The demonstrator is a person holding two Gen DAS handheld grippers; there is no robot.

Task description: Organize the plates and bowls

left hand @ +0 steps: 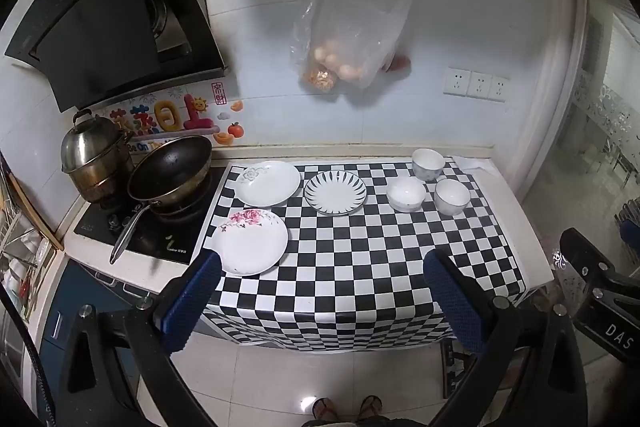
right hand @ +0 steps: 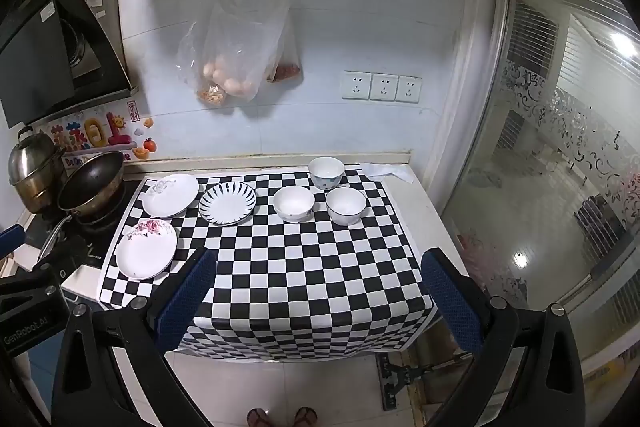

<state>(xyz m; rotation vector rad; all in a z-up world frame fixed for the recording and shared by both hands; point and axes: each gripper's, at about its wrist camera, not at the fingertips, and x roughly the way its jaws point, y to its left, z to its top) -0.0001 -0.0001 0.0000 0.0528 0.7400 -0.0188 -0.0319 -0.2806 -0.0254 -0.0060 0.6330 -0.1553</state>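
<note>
three plates (left hand: 267, 183) left half of checkered cloth (left hand: 360, 267), flower one (left hand: 249, 242) nearest, striped one (left hand: 335, 193) toward middle; three bowls (right hand: 294, 203) clustered far right, all apart, nothing stacked yet

left gripper (left hand: 320, 303) and right gripper (right hand: 320, 301) hang over near edge, fingers wide apart, empty

looks like very start imo. next move: go in low for a plate rim, stack plates, then nest bowls

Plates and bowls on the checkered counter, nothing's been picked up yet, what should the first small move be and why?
Probably bring the left claw down toward the pink-flowered plate. Both claws hang open and empty short of the counter, that plate lies nearest the left one, and all three plates and three bowls sit apart, unstacked.
</note>
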